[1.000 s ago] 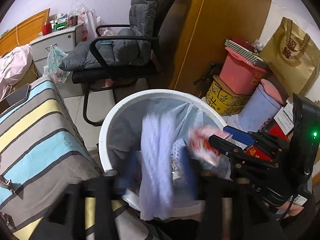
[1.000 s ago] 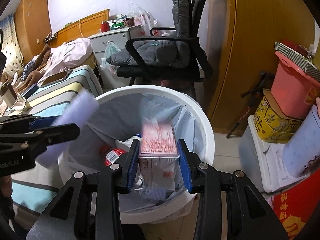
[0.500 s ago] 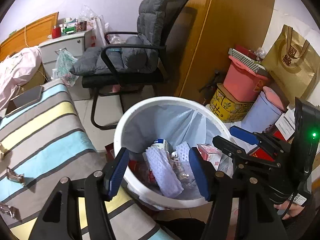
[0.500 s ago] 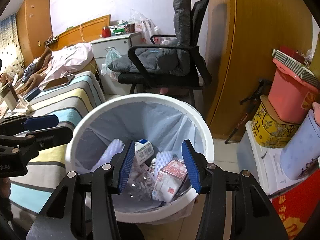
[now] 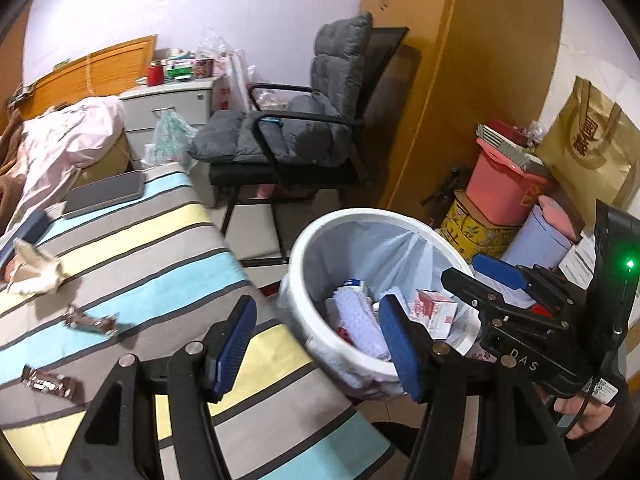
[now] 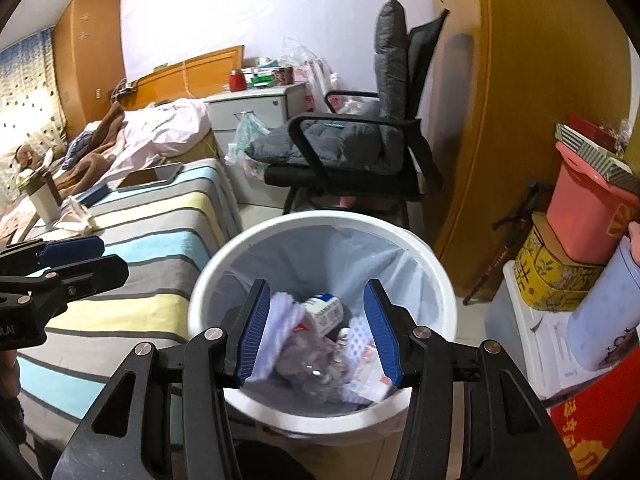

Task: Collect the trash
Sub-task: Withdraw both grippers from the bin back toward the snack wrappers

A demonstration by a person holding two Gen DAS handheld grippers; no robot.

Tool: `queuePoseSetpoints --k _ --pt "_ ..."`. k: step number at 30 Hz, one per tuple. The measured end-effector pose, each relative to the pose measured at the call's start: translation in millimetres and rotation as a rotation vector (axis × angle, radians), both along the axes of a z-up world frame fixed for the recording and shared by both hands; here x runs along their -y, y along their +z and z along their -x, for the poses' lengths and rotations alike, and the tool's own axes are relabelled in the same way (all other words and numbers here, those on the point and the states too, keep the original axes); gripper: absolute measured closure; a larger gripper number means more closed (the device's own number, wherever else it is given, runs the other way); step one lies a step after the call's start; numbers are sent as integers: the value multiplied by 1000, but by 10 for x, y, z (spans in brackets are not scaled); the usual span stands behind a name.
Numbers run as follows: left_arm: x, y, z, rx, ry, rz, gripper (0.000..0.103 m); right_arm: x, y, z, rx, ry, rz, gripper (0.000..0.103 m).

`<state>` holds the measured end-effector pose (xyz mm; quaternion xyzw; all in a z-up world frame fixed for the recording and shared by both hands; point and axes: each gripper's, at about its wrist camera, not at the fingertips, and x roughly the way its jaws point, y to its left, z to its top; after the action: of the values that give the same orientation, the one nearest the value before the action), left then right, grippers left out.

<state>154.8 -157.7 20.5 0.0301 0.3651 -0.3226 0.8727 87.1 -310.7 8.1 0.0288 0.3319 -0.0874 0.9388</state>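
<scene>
The white trash bin with a pale bag liner stands on the floor beside the striped bed. Inside it lie a white quilted cloth, a red-and-white carton and a small bottle. My left gripper is open and empty, over the bed edge and the bin's near left rim. My right gripper hangs open and empty above the bin. On the bed lie two brown wrappers and a crumpled tissue.
A black chair with a grey cushion stands behind the bin. A pink bucket, boxes and a gold bag crowd the right by the wooden door. A phone lies on the bed; drawers stand farther back.
The left gripper let go of the white cloth and the right let go of the carton; both now lie in the bin. Both grippers rose, and the left swung toward the bed.
</scene>
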Motion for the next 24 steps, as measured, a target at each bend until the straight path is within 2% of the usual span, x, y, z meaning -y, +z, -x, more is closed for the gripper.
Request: queuePoseSetpoints --k 8,13,24 --pt "-439 48 75 25 97 7 37 -259 37 -57 19 73 3 52" --pt "-735 30 92 39 181 -18 37 -445 33 -105 24 121 1 52" --pt "-1370 -35 138 33 314 -25 36 -859 34 -236 33 214 1 52"
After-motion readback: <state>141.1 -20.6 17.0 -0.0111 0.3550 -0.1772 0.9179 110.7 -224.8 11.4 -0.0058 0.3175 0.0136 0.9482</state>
